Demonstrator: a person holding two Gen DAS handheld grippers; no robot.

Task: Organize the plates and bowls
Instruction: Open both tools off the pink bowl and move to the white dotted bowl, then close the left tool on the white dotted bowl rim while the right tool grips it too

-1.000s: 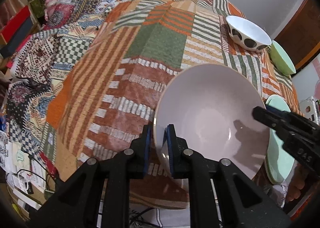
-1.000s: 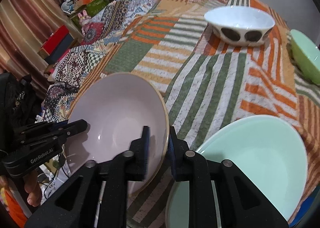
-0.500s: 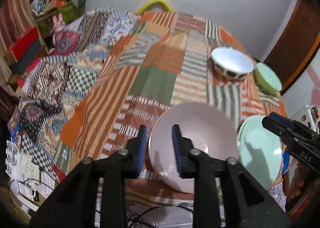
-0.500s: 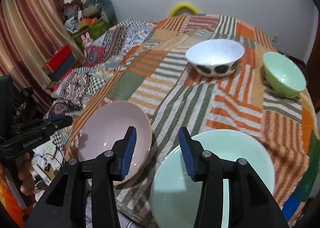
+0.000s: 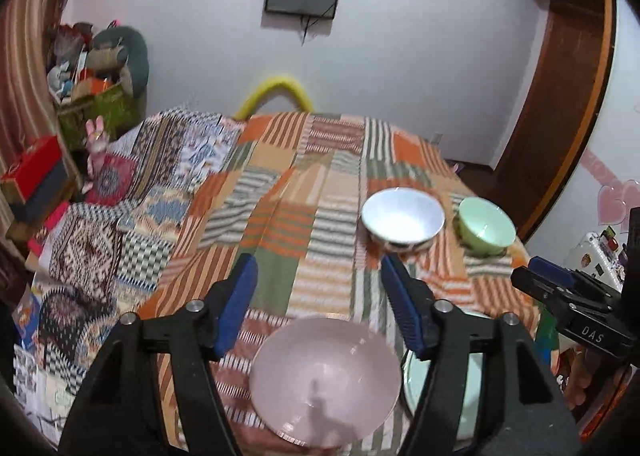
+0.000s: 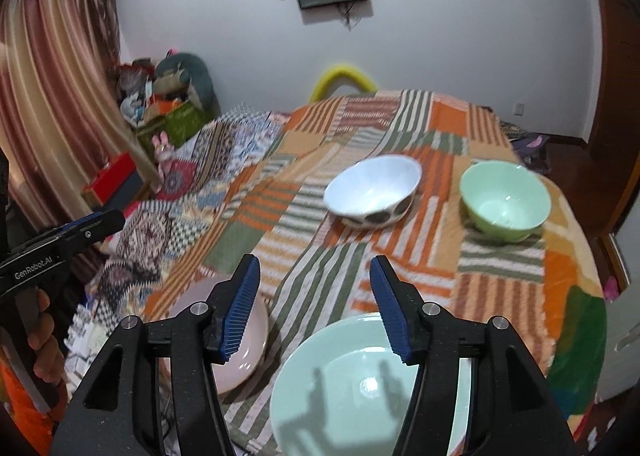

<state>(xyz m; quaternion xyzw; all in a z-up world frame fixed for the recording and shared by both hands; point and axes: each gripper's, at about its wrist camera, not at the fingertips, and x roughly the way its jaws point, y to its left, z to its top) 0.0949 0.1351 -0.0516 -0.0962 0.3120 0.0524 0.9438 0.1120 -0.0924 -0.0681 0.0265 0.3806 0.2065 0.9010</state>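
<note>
A pink plate lies at the near edge of the patchwork tablecloth; it also shows in the right wrist view. A mint plate lies to its right, partly hidden in the left wrist view. A white spotted bowl and a small green bowl stand farther back. My left gripper is open and empty, high above the pink plate. My right gripper is open and empty, above the gap between both plates.
The round table drops off at its near and right edges. A patterned bed with boxes and toys lies to the left. A yellow chair back rises behind the table. A wooden door frame is at the right.
Both grippers let go of the pink plate, opened wide and pulled back and up. The plate now rests on the cloth.
</note>
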